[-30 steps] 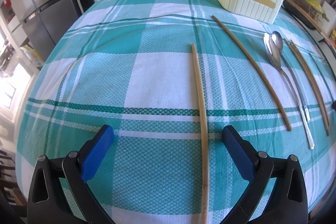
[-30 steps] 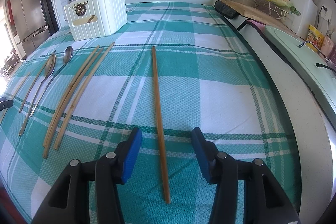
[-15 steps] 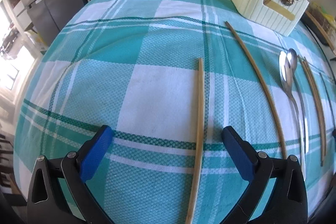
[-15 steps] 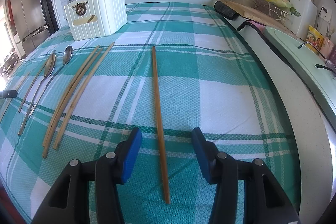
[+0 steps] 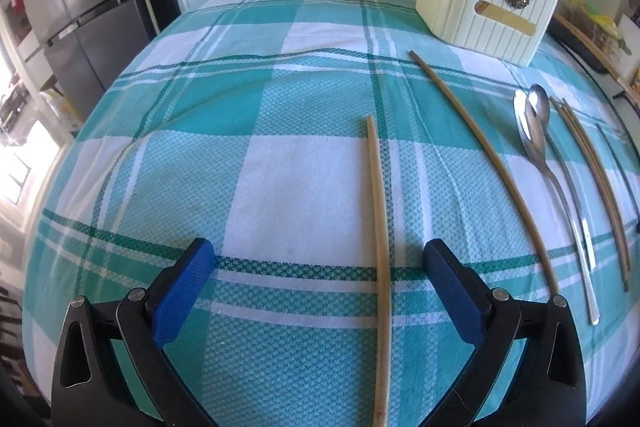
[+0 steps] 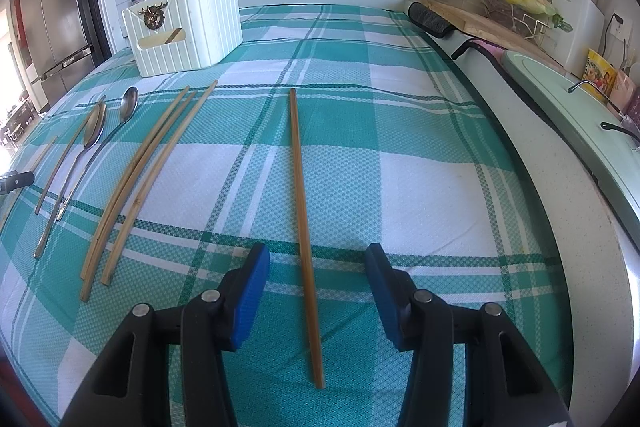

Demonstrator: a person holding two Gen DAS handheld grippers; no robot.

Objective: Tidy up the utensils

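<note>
Both tongs spread — nothing pinched

Left tongs [image 5: 316,263] straddle a pale chopstick [image 5: 379,227]; right tongs [image 6: 317,267] straddle a darker chopstick [image 6: 302,211] on the desk.

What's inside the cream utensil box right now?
Its interior is hidden: both wrist views show only the ribbed outer walls of the box. Through the handle slot a tan strip shows, perhaps something wooden inside. Whether more is inside cannot be told.

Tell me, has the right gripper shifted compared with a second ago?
No. In the right wrist view the right gripper frames the brown chopstick and the white holder at the same spots as before.
</note>
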